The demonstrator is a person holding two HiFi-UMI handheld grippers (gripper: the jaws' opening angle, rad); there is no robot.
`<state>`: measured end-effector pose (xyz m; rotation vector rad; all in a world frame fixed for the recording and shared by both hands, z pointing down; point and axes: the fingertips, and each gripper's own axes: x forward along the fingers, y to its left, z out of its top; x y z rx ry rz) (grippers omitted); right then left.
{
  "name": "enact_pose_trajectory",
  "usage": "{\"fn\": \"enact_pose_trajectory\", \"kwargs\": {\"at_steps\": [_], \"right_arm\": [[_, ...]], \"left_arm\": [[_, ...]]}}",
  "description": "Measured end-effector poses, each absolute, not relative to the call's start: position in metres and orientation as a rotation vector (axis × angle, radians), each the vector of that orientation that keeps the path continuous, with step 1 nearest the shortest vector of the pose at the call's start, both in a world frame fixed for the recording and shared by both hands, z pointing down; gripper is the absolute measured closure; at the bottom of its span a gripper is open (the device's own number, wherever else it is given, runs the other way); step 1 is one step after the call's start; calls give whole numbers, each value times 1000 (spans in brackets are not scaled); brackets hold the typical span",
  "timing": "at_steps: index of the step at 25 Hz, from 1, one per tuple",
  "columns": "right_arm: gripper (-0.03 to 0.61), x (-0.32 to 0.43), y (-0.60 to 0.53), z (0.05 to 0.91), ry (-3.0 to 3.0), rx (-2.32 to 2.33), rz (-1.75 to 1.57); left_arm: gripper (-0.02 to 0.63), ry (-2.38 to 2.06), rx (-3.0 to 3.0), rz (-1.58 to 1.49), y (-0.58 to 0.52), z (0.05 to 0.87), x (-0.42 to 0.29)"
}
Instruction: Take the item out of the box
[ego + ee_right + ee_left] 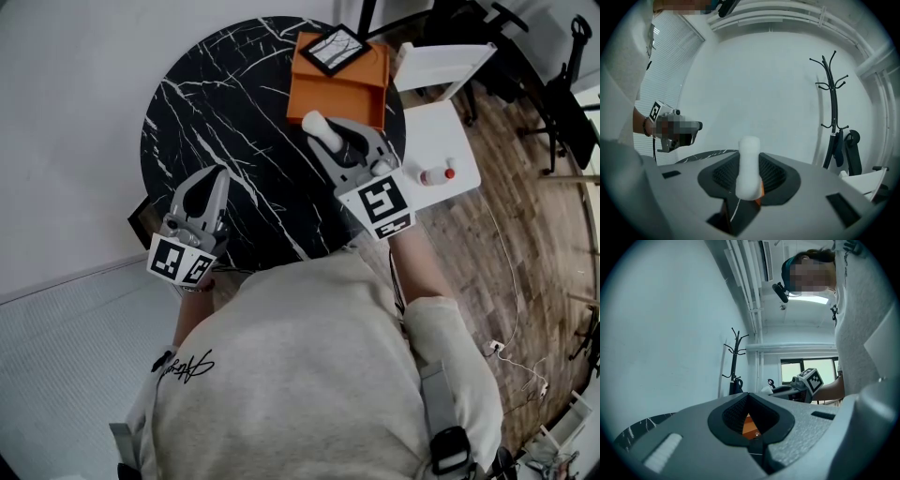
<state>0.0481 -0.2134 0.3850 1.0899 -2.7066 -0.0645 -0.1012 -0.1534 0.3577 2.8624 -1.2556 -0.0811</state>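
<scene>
**Right hand-held gripper (330, 137) has the white item (315, 122) up out of the box (328, 92)**

From my seat, I judge the main step done. The right hand-held gripper is clenched on the item, a small white cylinder that stands up between the pads in the right gripper view. In the head view it sits at the near edge of the orange box, lifted rather than lying inside. Nothing else shows on the bare orange floor (a dark-framed panel (333, 49) rests at the far rim, and I cannot tell what it is). The left hand-held gripper (217, 173) has its jaws together on nothing, over the near left of the black marbled tabletop (216, 103), well apart from the box. What I think is left: set the item down on the tabletop beside the box and let go.
</scene>
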Motion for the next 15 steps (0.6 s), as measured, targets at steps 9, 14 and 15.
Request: {"fn": "enact_pose_trajectory", "kwargs": {"at_steps": [9, 14, 15], "right_arm": [[451, 42, -207, 387, -2730, 1071, -35], [451, 43, -204, 383, -2749, 1080, -15], [451, 43, -204, 382, -2755, 1083, -17]], "left_arm": [[614, -1245, 2865, -83, -156, 358, -100], [614, -1244, 2865, -85, -157, 358, -100], [614, -1243, 2866, -86, -157, 358, -100]]}}
